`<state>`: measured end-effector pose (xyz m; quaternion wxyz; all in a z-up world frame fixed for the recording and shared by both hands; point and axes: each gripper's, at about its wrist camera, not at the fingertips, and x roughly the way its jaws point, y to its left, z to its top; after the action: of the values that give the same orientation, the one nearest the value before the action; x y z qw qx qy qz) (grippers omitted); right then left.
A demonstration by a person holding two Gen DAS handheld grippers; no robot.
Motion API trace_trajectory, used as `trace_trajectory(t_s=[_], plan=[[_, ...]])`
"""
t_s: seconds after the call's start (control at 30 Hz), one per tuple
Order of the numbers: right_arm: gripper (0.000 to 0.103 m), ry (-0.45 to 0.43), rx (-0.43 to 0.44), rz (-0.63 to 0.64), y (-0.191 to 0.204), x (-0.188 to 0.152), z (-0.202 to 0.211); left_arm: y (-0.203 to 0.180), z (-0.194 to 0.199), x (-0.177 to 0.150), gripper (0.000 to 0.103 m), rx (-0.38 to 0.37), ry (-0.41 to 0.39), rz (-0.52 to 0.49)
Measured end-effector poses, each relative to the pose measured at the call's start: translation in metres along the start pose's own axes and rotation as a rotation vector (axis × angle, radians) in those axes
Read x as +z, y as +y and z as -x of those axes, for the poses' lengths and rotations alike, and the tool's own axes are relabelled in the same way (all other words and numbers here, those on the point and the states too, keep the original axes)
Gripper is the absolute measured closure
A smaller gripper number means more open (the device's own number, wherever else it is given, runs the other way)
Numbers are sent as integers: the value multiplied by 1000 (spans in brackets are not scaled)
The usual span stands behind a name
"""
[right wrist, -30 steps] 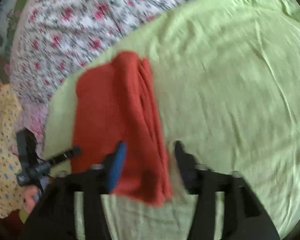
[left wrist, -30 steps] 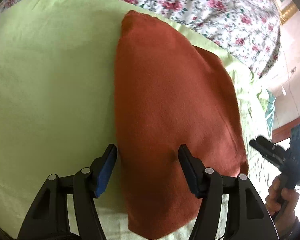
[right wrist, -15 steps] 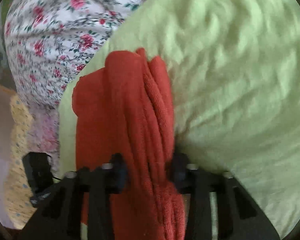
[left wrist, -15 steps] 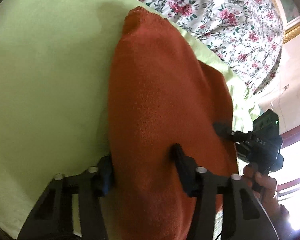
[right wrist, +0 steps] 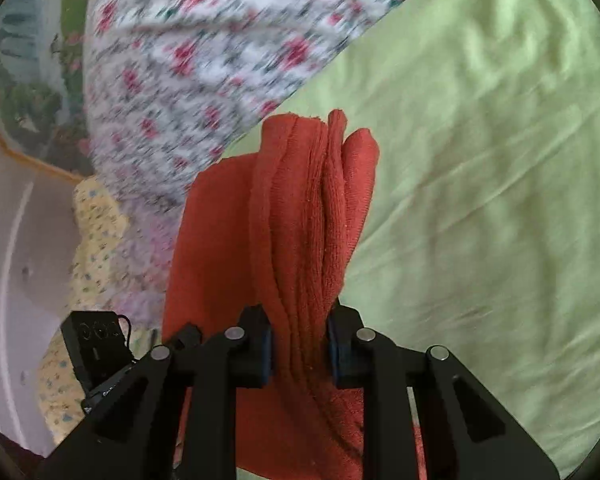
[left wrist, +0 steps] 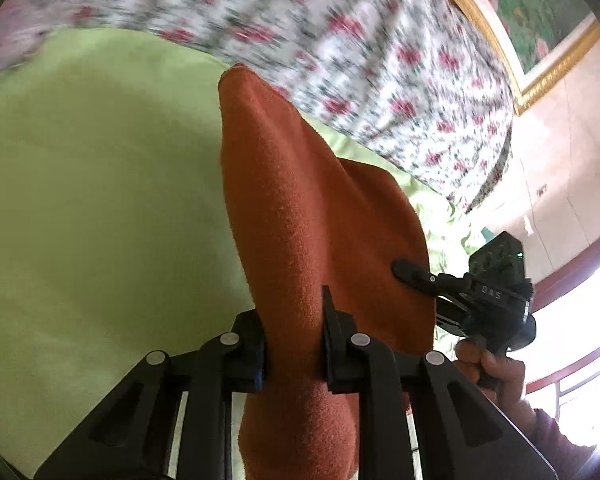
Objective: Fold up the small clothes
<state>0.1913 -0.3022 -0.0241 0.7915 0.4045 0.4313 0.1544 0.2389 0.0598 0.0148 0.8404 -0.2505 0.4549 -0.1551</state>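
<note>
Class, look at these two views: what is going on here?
A person holds tongs in each hand and is folding a red cloth over a green sheet. The left tongs are shut on one end of the folded cloth, and the right tongs are shut on its stacked layers. Both grip it at once; a floral bedspread lies beyond.

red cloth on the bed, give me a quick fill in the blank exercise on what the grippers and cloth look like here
1. The left gripper is shut on the ____ cloth.
2. The right gripper is ____ on the same cloth.
3. Under the cloth lies a light ____ sheet.
4. The bedspread beyond has a ____ print.

Missing words: red; shut; green; floral
</note>
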Motion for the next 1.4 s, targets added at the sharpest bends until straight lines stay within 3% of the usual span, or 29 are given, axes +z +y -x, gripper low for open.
trace_trajectory(t_s=[0.23,0.4,0.53,0.73,0.93,1.1,1.17,1.27,1.4], plan=[[81,152,63,75,48,-40,-78,66,66,-28,84,107,-45,97],[81,210,39,108,56,-51,-109,99,62,-41,83,147,-41,180],[79,225,-44,107,40,-52,-124,112,45,-49,75,192,-26,208],[71,226,-63,107,28,-52,-130,131,35,-59,58,217,-6,253],[63,194,-137,155,48,-51,-115,121,58,-65,58,257,18,234],[63,70,-180,207,71,-44,-83,108,84,-78,58,283,7,198],[63,38,-148,234,84,-45,-75,100,94,-85,58,293,-3,178],[63,37,-118,299,105,-48,-78,93,95,-94,60,328,20,142],[63,44,-213,364,116,-44,-97,93,89,-105,60,351,52,139]])
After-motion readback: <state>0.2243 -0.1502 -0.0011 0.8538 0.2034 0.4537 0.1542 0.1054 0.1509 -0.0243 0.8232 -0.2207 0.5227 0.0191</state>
